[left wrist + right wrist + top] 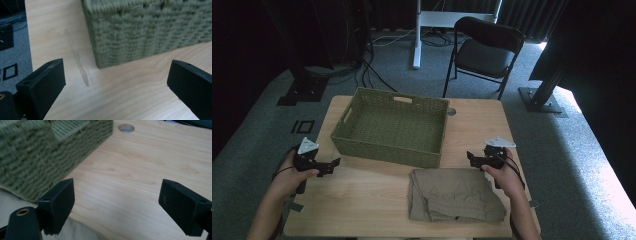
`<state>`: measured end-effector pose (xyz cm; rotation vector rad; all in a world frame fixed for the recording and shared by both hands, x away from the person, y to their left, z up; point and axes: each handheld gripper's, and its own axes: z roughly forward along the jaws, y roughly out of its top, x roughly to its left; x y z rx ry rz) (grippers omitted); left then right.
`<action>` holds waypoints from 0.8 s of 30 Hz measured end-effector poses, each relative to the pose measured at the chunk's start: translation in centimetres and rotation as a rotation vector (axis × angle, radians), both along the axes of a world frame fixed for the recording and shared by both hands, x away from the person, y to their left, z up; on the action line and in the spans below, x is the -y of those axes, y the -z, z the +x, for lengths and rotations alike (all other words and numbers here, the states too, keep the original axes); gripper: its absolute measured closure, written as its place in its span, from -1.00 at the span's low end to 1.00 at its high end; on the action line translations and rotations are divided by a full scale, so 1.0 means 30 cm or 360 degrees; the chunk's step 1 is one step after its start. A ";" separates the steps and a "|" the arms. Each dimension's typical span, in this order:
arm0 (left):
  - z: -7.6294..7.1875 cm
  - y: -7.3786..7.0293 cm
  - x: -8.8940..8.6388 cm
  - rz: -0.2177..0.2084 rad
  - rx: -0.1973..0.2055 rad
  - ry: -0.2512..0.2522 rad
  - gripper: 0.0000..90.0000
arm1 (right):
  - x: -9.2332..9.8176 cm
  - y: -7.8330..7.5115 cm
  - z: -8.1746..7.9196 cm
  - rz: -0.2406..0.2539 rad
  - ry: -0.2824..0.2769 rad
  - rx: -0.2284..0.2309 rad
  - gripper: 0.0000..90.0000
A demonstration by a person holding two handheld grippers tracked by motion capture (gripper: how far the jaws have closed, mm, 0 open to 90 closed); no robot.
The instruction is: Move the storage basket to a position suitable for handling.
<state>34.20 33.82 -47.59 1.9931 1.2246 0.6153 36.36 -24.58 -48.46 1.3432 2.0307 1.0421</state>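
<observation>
Khaki cloth, a folded garment, seen from the high view lying flat near the table's front edge, toward the right front corner, long axis running along that edge, bulkier folded end toward the front. Just behind it, touching or nearly so, a green woven basket at the table's middle toward the back edge, long side parallel to the front edge, open top up — likely the destination, set close so the carry is short. Left claw held low by the left edge, pointing inward at the basket's near left corner, well apart from the garment. Right claw by the right edge, pointing inward, just behind the garment's right back corner, probably poised to pinch that corner

From the left gripper view: left claw spread wide, nothing between, bare wood below and the basket corner ahead

From the right gripper view: right claw likewise wide apart and empty, basket wall to one side, pale cloth edge peeking in beneath, a round hole in the table farther off
</observation>
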 end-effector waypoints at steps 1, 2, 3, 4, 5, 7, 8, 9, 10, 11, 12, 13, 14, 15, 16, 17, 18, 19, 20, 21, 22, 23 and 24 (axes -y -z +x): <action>0.006 -0.009 0.002 0.0001 0.0005 0.0003 -0.94 | -0.006 -0.007 0.003 -0.0001 -0.0007 0.0009 -0.71; 0.012 -0.019 0.003 0.0002 0.0008 0.0008 -0.94 | -0.012 -0.013 0.006 -0.0003 -0.0012 0.0012 -0.71; 0.020 -0.032 0.004 -0.0003 0.0015 0.0008 -0.94 | -0.018 -0.020 0.009 0.0001 -0.0017 0.0016 -0.71; 0.024 -0.039 0.005 -0.0005 0.0018 0.0006 -0.94 | -0.025 -0.028 0.013 -0.0002 -0.0026 0.0028 -0.71; 0.029 -0.048 0.006 -0.0006 0.0029 0.0012 -0.94 | -0.030 -0.033 0.015 -0.0003 -0.0029 0.0030 -0.71; 0.038 -0.065 0.010 -0.0017 0.0038 0.0021 -0.94 | -0.044 -0.046 0.020 0.0000 -0.0043 0.0039 -0.71; 0.044 -0.076 0.012 -0.0025 0.0048 0.0025 -0.94 | -0.048 -0.050 0.022 0.0000 -0.0050 0.0046 -0.71; 0.050 -0.084 0.014 -0.0037 0.0054 0.0028 -0.94 | -0.056 -0.056 0.024 0.0003 -0.0060 0.0051 -0.71; 0.054 -0.089 0.015 -0.0038 0.0064 0.0032 -0.94 | -0.063 -0.060 0.026 0.0011 -0.0065 0.0051 -0.71; 0.058 -0.098 0.017 -0.0035 0.0075 0.0028 -0.94 | -0.068 -0.064 0.027 0.0029 -0.0078 0.0050 -0.71; 0.061 -0.106 0.020 -0.0018 0.0089 0.0025 -0.94 | -0.076 -0.069 0.028 0.0053 -0.0100 0.0045 -0.71; 0.064 -0.114 0.023 -0.0004 0.0099 0.0029 -0.94 | -0.085 -0.074 0.028 0.0053 -0.0124 0.0047 -0.71; 0.068 -0.120 0.026 -0.0004 0.0106 0.0038 -0.94 | -0.095 -0.078 0.029 0.0033 -0.0136 0.0054 -0.71; 0.073 -0.126 0.028 -0.0011 0.0107 0.0039 -0.94 | -0.104 -0.082 0.032 0.0017 -0.0139 0.0062 -0.71; 0.080 -0.132 0.031 -0.0006 0.0108 0.0045 -0.94 | -0.112 -0.086 0.035 0.0012 -0.0143 0.0066 -0.71; 0.085 -0.136 0.033 -0.0003 0.0111 0.0046 -0.94 | -0.121 -0.090 0.040 0.0024 -0.0146 0.0068 -0.71; 0.094 -0.142 0.037 -0.0006 0.0111 0.0052 -0.94 | -0.126 -0.091 0.043 0.0030 -0.0148 0.0067 -0.71; 0.101 -0.147 0.040 -0.0010 0.0113 0.0056 -0.94 | -0.136 -0.094 0.048 0.0025 -0.0151 0.0072 -0.71; 0.106 -0.151 0.044 -0.0019 0.0117 0.0056 -0.94 | -0.145 -0.096 0.051 0.0020 -0.0154 0.0078 -0.71; 0.114 -0.155 0.048 -0.0022 0.0117 0.0061 -0.94 | -0.152 -0.098 0.052 0.0026 -0.0154 0.0078 -0.71; 0.122 -0.157 0.053 -0.0019 0.0122 0.0068 -0.94 | -0.161 -0.102 0.054 0.0039 -0.0160 0.0078 -0.71; 0.131 -0.158 0.057 -0.0028 0.0115 0.0072 -0.94 | -0.170 -0.104 0.057 0.0045 -0.0170 0.0083 -0.71; 0.139 -0.158 0.060 -0.0043 0.0109 0.0070 -0.94 | -0.179 -0.107 0.059 0.0053 -0.0176 0.0084 -0.71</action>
